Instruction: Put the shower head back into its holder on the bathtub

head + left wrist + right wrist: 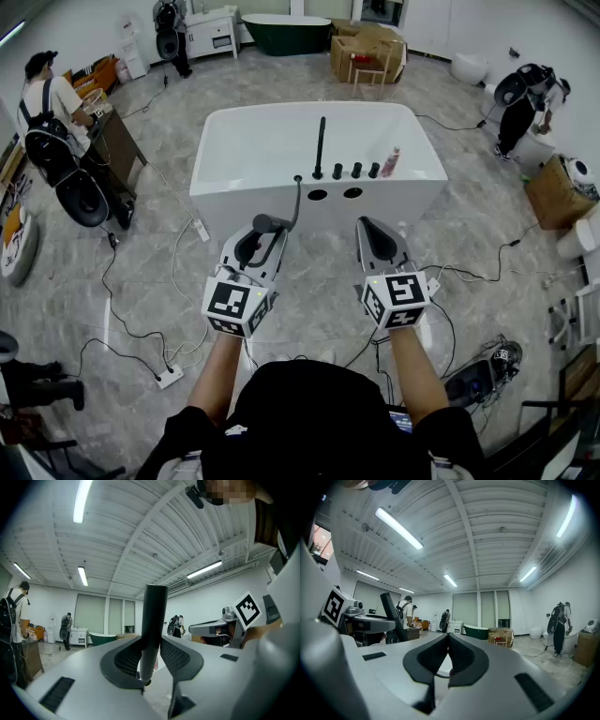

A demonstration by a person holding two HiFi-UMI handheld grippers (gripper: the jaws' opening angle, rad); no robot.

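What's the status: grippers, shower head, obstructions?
Left hand-held gripper shut on shower head. Right hand-held gripper shut, empty. Shower head short of the bathtub, hose attached. Nothing seen in the way.

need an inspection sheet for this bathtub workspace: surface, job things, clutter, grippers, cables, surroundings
Surface: grey tiled floor, with a white bathtub in the middle.
Job's things: shower head held in the left gripper; its hose runs to the tub's near rim; not yet in a holder.
Clutter: pink bottle on the rim beside the black knobs.
Grippers: left shut on the shower head's handle; right gripper shut, empty.
Cables: black cables and a white power strip on the floor.
Surroundings: person with a backpack at the left; cardboard boxes and a dark green tub at the back.
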